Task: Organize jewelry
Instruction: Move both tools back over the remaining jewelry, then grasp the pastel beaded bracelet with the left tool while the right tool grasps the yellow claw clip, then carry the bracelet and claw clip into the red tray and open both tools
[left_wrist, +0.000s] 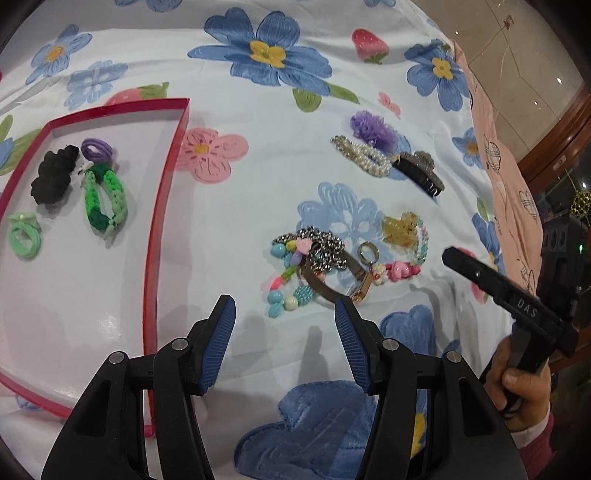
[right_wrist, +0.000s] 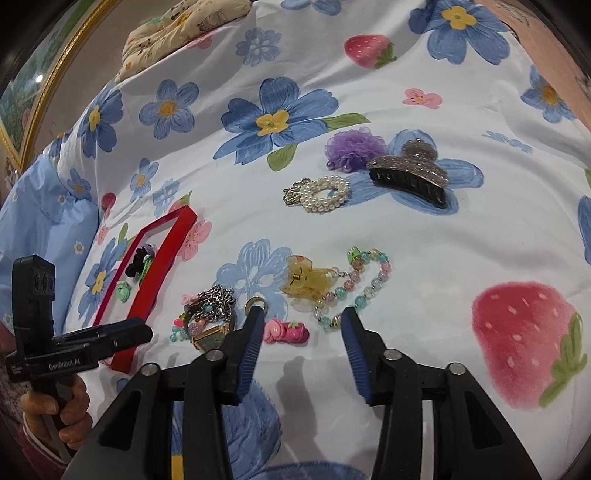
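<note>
left cam: your tray shows its inside, scrunchie and green band in there | right cam: tray is edge-on, but you get the bead bracelet whole | left gripper wide, empty, over the chain pile | right gripper wide, empty, low beside the pink charm

Floral bedsheet, red tray, scattered jewelry
</note>
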